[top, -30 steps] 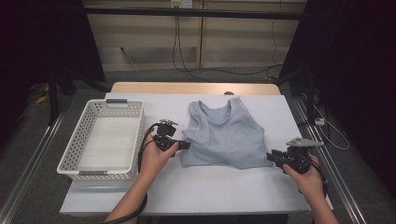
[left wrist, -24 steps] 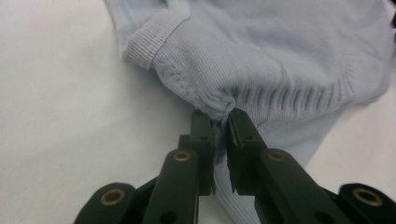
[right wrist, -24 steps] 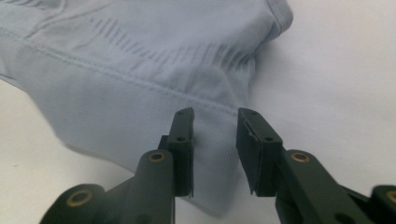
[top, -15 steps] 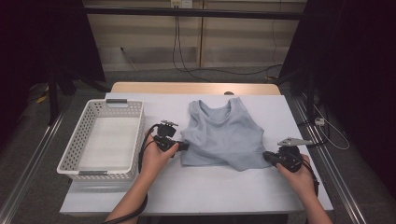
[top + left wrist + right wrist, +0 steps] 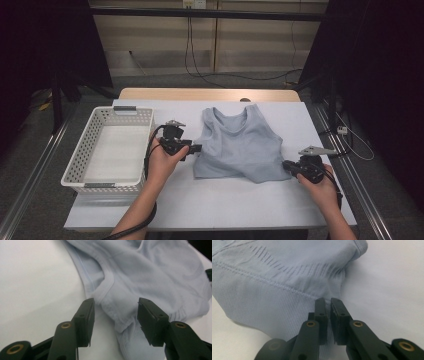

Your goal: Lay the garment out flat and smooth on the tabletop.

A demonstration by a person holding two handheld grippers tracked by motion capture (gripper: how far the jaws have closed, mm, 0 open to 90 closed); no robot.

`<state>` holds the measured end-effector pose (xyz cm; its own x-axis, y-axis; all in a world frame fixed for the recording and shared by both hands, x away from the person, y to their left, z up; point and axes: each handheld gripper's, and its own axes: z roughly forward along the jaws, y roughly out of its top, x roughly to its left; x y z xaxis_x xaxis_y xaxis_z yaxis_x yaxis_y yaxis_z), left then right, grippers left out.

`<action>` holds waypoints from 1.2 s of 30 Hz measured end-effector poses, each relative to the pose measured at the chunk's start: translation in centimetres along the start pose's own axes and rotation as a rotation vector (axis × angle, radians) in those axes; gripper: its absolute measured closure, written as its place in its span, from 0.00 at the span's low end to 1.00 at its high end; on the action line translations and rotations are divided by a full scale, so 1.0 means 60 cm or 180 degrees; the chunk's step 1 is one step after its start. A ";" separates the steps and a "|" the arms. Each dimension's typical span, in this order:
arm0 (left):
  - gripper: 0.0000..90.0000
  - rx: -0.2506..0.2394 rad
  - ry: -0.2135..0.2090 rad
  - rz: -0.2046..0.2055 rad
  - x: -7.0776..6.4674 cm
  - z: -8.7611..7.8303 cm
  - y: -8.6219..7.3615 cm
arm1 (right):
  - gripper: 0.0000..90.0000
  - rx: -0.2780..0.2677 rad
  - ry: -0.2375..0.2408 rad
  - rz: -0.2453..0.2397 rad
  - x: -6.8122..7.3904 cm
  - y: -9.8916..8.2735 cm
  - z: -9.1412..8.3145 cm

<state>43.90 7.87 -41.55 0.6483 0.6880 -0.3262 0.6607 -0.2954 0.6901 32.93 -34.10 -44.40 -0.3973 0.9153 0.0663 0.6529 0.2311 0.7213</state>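
a pale blue tank top (image 5: pixel 239 147) lies spread flat on the white surface (image 5: pixel 220 200), neck toward the far edge, hem toward me. my left tongs (image 5: pixel 194 148) sit at the top's left side seam, held level in my left hand (image 5: pixel 162 162), forearm reaching in from the near edge. seen from the left gripper view, their jaws have just been opening and now stand apart, released, with a fold of the top's edge (image 5: pixel 117 315) lying between them and untouched by either pad. my right tongs (image 5: pixel 286 165) point in at the hem's right corner, my right hand (image 5: pixel 320 187) low on the surface. in the right gripper view they are clenched on the ribbed hem (image 5: pixel 287 307). a white basket (image 5: pixel 80 165) stands well to the left of the top.
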 end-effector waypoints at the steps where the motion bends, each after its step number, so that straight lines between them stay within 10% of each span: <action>1: 0.54 -0.0006 0.0023 0.0018 0.000 0.001 0.003 | 0.93 -0.0004 0.0005 0.0004 0.001 0.001 0.000; 13: 0.66 0.0085 0.0098 0.0279 0.007 0.052 0.028 | 0.56 -0.0104 -0.0082 0.0041 0.006 0.004 0.000; 25: 0.88 0.0354 0.0047 0.0361 0.015 0.082 0.017 | 0.41 -0.0099 -0.0037 0.0078 0.007 0.002 -0.002; 36: 0.92 0.0105 0.0106 0.0289 0.021 0.064 0.039 | 0.40 0.0001 0.0007 0.0044 0.008 -0.004 0.002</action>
<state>47.72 5.48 -42.84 0.6935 0.6789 -0.2411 0.6122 -0.3790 0.6940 32.69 -33.68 -44.63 -0.3896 0.9177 0.0777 0.6585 0.2186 0.7201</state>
